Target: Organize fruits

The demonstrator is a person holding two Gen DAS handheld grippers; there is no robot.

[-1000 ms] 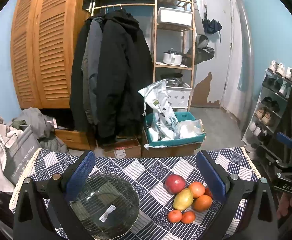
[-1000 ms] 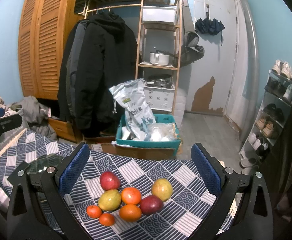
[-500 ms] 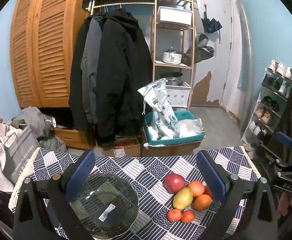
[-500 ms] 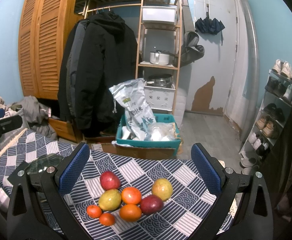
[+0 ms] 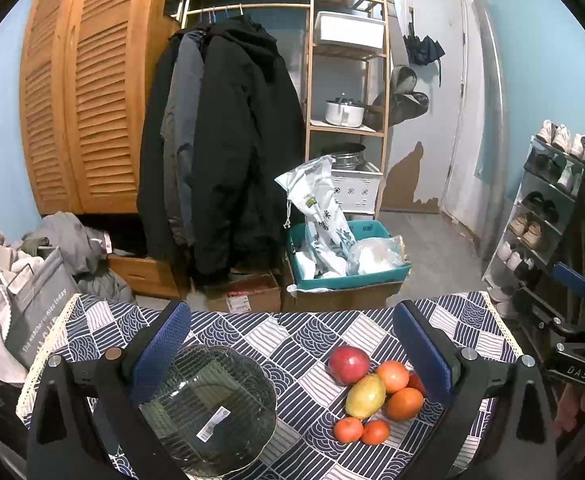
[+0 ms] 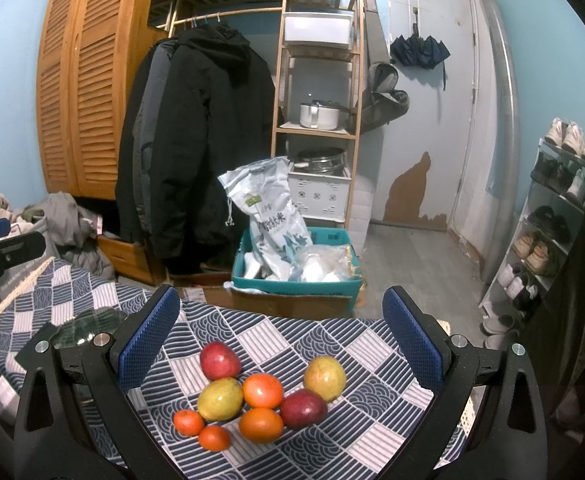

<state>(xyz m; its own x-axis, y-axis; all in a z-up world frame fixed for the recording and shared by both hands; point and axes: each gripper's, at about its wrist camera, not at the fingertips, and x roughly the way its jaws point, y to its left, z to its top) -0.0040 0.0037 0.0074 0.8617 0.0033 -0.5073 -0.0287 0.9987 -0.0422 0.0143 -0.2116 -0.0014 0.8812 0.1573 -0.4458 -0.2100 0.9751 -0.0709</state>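
Several fruits lie clustered on the patterned tablecloth point(image 6: 372, 344): a red apple point(image 6: 219, 360), a yellow-green mango point(image 6: 219, 399), a second mango point(image 6: 324, 378), a dark red fruit point(image 6: 302, 408), two oranges point(image 6: 263, 390) and two small tangerines point(image 6: 188, 422). A clear glass plate point(image 5: 208, 408) with a sticker sits left of them. My left gripper point(image 5: 292, 356) is open, above the table between plate and fruit point(image 5: 365, 396). My right gripper point(image 6: 280, 340) is open and empty, straddling the fruit pile from above.
Beyond the table's far edge stand a teal crate point(image 6: 296, 280) with a rice bag on cardboard boxes, hanging coats point(image 6: 196, 140), a wooden shelf and a shoe rack point(image 6: 552, 220). Clothes and a grey bag point(image 5: 36, 304) lie at the left.
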